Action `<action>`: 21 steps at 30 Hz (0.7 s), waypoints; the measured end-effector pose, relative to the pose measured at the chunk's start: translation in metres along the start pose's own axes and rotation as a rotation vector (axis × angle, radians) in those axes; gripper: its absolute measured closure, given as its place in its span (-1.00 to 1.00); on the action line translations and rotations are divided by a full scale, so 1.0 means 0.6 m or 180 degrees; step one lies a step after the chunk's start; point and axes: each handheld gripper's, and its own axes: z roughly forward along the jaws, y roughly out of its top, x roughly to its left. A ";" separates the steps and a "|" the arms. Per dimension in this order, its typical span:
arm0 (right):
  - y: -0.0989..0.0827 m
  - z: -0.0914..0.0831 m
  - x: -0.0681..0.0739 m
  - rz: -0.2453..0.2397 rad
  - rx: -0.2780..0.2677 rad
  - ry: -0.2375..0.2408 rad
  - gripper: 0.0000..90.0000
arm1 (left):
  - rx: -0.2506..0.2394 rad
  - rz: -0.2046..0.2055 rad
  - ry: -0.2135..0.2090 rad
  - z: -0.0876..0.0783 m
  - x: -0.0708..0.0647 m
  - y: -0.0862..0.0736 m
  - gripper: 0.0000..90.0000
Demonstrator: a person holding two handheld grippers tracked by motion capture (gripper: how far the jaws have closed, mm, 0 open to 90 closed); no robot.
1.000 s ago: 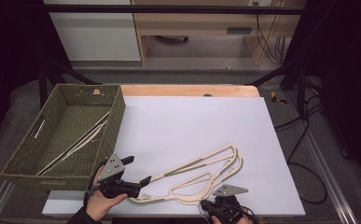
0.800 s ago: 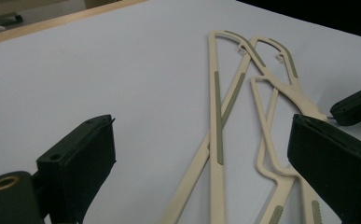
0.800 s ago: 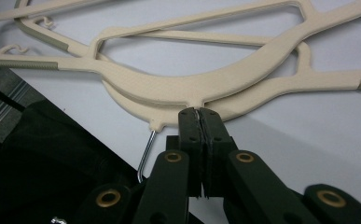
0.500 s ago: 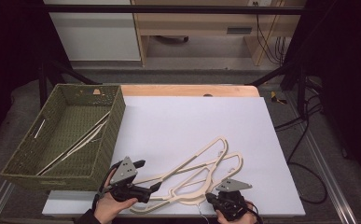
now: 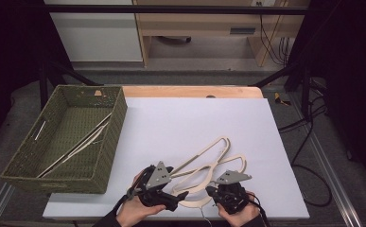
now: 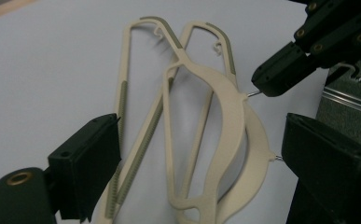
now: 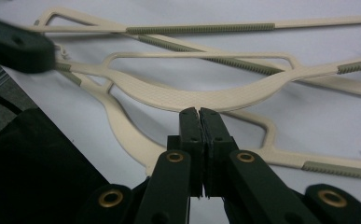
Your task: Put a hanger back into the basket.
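Note:
Two cream plastic hangers (image 5: 209, 163) lie crossed on the white table (image 5: 180, 118) near its front edge. My right gripper (image 5: 210, 190) is shut on the thin metal hook stub of the upper hanger (image 6: 229, 107), whose near side is tilted up off the lower hanger (image 6: 141, 154). In the right gripper view the closed jaws (image 7: 199, 112) meet right at the upper hanger's curved middle (image 7: 192, 98). My left gripper (image 6: 201, 158) is open, its jaws have just been closing a little, and both hangers lie between them untouched. In the high view the left gripper (image 5: 178, 201) sits just left of the hangers.
A green woven basket (image 5: 109, 137) stands at the table's left with pale thin hangers (image 5: 76, 146) lying in it. The table's wooden far edge (image 5: 190, 91) runs along the back. Cables hang off to the right.
The left gripper has slid right, up to the hangers. The hangers have swung and shifted towards the right gripper, which has lifted slightly with the upper hanger's hook.

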 end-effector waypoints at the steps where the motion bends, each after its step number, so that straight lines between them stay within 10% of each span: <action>1: 0.003 -0.001 -0.001 -0.0004 0.0010 0.0016 0.99 | 0.0044 0.0015 -0.0021 0.007 -0.002 0.001 -0.70; 21: 0.015 -0.007 -0.001 -0.0044 0.0043 0.0029 0.99 | 0.0748 0.0477 -0.0111 0.096 -0.029 0.006 0.52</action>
